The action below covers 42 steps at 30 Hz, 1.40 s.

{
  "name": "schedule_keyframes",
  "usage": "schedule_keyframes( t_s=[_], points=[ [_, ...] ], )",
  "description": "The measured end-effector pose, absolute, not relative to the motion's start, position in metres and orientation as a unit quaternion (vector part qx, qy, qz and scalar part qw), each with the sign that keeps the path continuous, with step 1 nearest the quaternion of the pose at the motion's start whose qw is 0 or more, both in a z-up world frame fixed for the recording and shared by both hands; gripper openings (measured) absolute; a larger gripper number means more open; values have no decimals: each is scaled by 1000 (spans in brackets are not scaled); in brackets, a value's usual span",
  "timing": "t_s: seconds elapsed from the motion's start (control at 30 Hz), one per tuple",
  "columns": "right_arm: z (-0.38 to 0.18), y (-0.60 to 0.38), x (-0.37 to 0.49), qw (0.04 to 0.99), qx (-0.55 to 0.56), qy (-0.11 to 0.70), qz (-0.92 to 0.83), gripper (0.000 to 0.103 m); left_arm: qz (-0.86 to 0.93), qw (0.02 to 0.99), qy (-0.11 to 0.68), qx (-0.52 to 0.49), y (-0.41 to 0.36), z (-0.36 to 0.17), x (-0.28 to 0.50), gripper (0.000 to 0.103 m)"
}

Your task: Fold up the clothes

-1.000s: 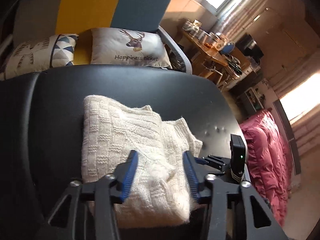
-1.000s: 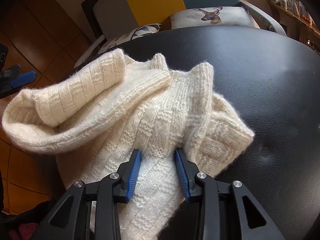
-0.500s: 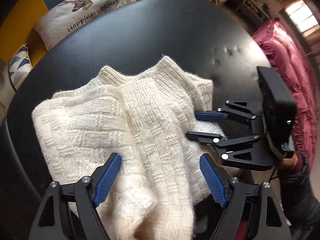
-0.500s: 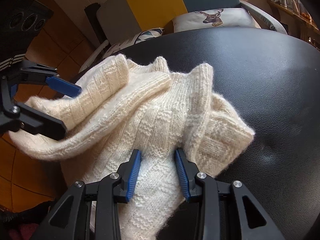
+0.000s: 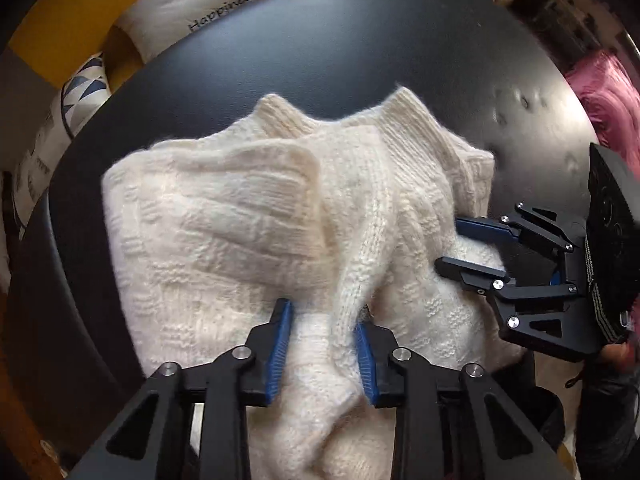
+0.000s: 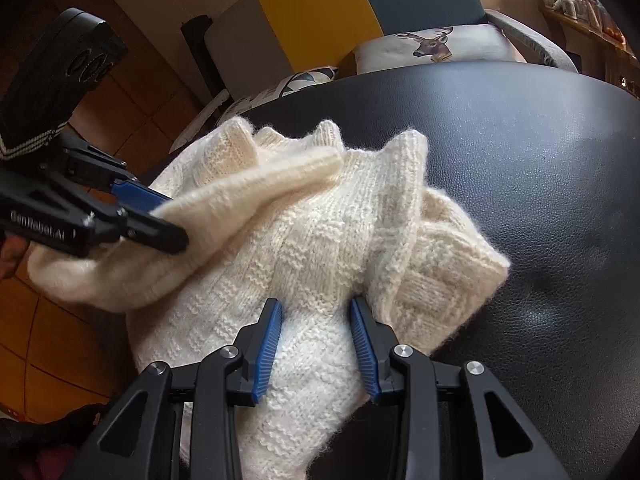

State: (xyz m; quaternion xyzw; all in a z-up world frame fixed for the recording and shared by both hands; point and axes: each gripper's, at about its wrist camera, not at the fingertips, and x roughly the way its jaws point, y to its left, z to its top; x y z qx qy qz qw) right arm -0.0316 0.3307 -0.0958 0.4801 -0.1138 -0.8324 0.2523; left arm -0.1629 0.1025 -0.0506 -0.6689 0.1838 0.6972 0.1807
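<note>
Black leather table [image 6: 540, 168], cream sweater [image 5: 248, 240], deer cushion [image 6: 436, 46], colour-block sofa [image 6: 316, 8]

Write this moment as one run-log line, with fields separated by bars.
step: folding sweater | left gripper: shut on sweater | right gripper: shut on sweater | surface: black table
</note>
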Motion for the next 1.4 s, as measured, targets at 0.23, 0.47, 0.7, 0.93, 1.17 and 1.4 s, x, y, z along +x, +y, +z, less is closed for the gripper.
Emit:
schedule_keyframes(
  t_s=[0.23, 0.47, 0.7, 0.93, 1.17, 1.4],
  points=[
    [-93, 320, -33, 244, 488, -103, -832, 36, 698, 148, 324, -621, 113, -60, -141, 75],
    [-101, 301, -61, 237, 493, -103, -831, 36, 710, 150, 332, -603, 117, -65, -139, 82],
    [-96, 302, -64, 235, 498, -95, -829, 36, 754, 201, 120, -614, 61, -36, -149, 22],
    [-94, 290, -71, 229, 507, -87, -826, 36, 773, 294, -161, -539, -28, 12, -158, 20],
    [-95, 283, -81, 227, 515, -98, -821, 36, 735, 371, -355, -443, -67, 40, -162, 20],
    [-96, 274, -94, 227, 520, -108, -816, 36, 700, 415, -395, -426, -17, 47, -169, 19]
  ],
)
